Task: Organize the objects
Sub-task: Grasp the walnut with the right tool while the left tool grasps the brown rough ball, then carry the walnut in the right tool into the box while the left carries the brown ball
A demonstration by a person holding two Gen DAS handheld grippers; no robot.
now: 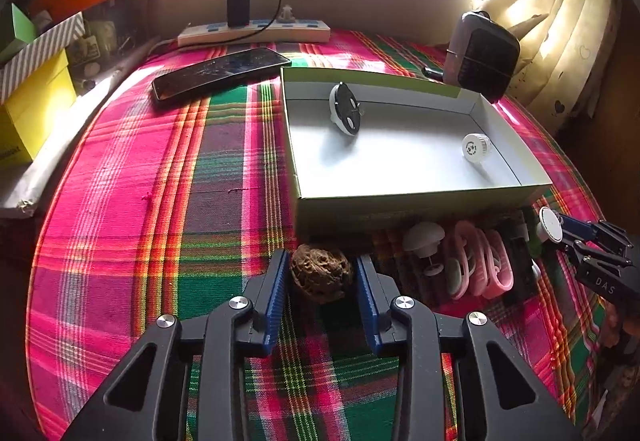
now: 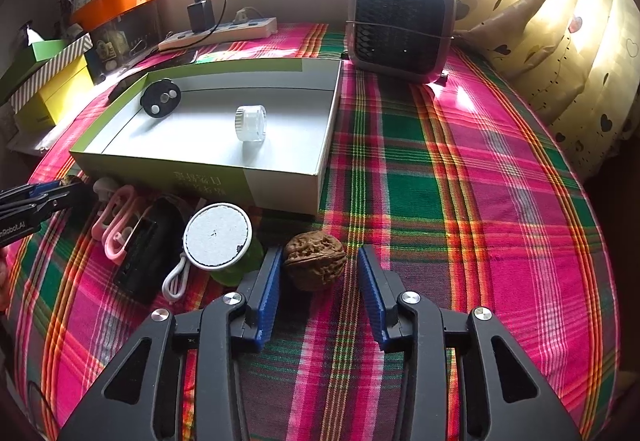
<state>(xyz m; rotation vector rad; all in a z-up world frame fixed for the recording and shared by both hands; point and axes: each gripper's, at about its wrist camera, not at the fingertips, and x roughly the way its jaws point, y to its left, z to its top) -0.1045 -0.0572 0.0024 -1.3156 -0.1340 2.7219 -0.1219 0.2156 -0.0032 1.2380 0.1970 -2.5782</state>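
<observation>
Left gripper [image 1: 322, 283] first: blue ribbed pads either side of a brown wrinkled walnut [image 1: 321, 274], jaws drawn in close. Looks like both pads touch the shell, so I read it as pinched, tho a hair of gap on the rt pad can't be ruled out.

Right gripper [image 2: 318, 277]: spread. A second brown ridged walnut [image 2: 315, 259] sits btwn the pads, against the left pad, clear gap to the right one. Not gripped yet.

Handling, my guess: both nuts light, hard, stiff, won't crush. Round and knobbly though, so they can roll or squirt out. Best hold is across the widest middle, pads square on, ridges biting the wrinkles.

Just left of the right gripper: green cylinder w/ white round lid [image 2: 218, 235], white cord loop [image 2: 175, 280], black box-shaped device [image 2: 140, 259], pink plastic clips [image 2: 116, 219].

Ahead of both: shallow white cardboard tray w/ green rim [image 1: 416, 194], on the plaid cloth [image 2: 460, 201]. Inside it, a black-and-white disc [image 1: 345, 112] and a small white cap [image 1: 475, 146].

Far: cracked black phone [image 1: 218, 72], power strip [image 1: 256, 31], grey fan heater [image 2: 400, 23].
</observation>
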